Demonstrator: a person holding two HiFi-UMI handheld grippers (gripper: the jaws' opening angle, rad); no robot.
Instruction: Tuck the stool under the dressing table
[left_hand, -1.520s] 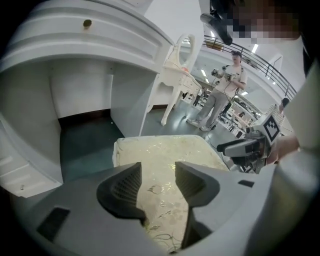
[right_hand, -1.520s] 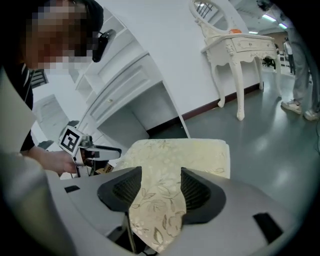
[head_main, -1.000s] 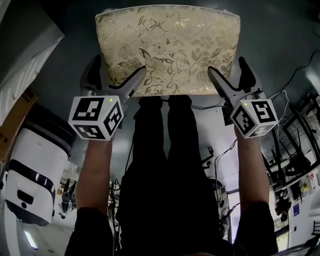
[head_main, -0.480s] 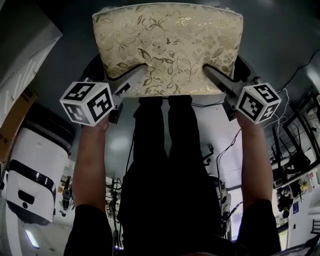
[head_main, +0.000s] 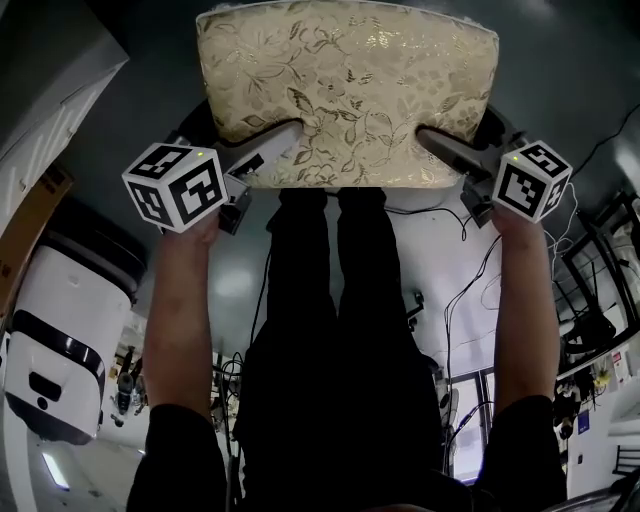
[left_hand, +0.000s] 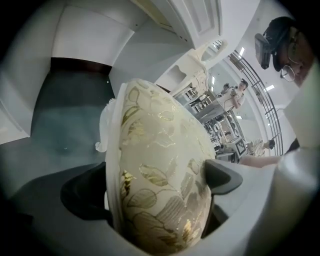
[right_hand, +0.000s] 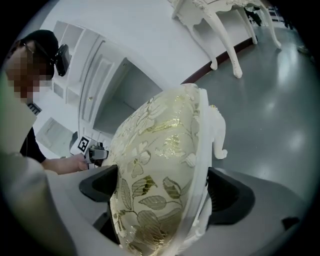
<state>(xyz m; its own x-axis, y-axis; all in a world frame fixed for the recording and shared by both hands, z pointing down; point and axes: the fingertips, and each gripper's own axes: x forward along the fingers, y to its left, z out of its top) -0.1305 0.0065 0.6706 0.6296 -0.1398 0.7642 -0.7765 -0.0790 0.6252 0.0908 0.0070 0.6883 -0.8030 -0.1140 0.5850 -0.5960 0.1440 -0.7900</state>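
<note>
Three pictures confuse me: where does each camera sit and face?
Head view: on the person's head, facing steeply down at the stool; shows forearms, legs, left gripper, right gripper.
Left gripper view: rides the left gripper, facing along its fingers, just opening, stool between them.
Right gripper view: same on the right gripper, fingers just opening, stool between; dressing table beyond.
All share the stool; both gripper views catch the head camera.
</note>
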